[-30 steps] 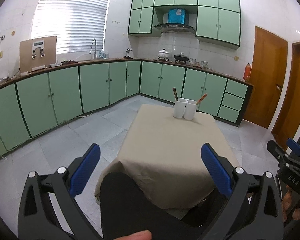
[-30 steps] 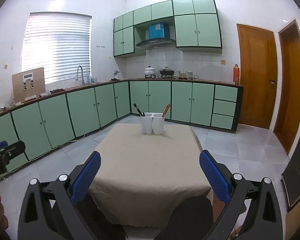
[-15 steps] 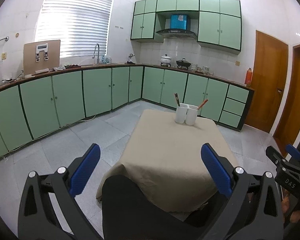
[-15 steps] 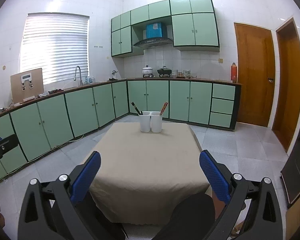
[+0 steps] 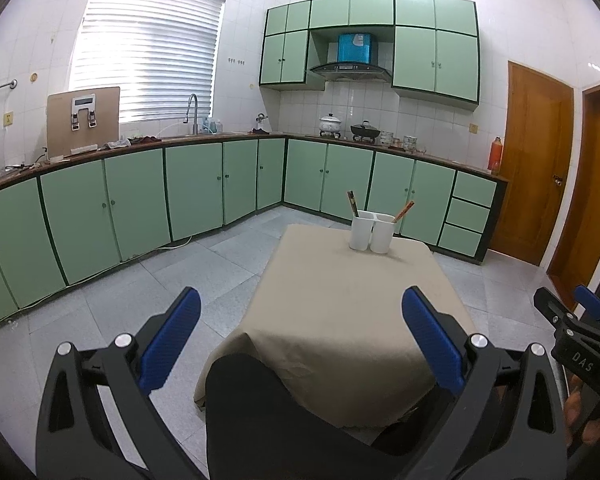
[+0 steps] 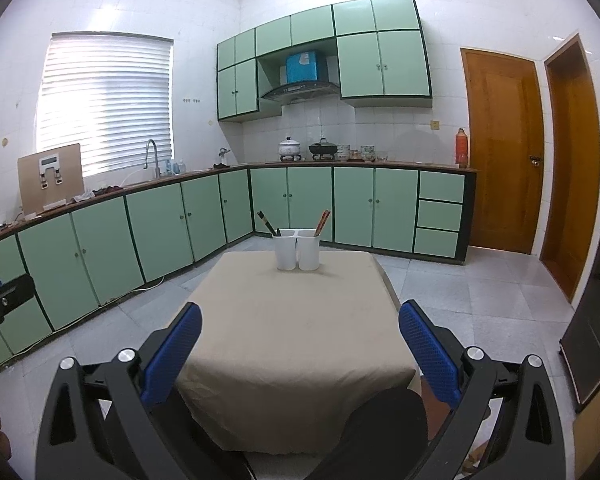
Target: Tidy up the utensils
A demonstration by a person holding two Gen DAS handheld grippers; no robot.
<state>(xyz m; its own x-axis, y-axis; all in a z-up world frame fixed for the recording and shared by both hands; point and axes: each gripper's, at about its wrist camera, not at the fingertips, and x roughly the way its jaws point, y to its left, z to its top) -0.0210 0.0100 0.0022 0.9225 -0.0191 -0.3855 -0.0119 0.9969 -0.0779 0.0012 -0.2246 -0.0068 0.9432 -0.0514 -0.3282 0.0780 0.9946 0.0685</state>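
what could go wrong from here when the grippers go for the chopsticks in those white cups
1. The white holder is tall and stands near the table's far edge; a sideways pull on the dark chopsticks or the reddish chopsticks might tip it.
2. The loose tablecloth could bunch or drag under a low gripper.
3. The left gripper and right gripper, both open and side by side, may collide when reaching for the same holder.

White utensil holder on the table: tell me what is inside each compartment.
The white utensil holder has dark chopsticks in its left compartment and reddish-brown chopsticks in its right. Their lower ends are hidden by the walls.
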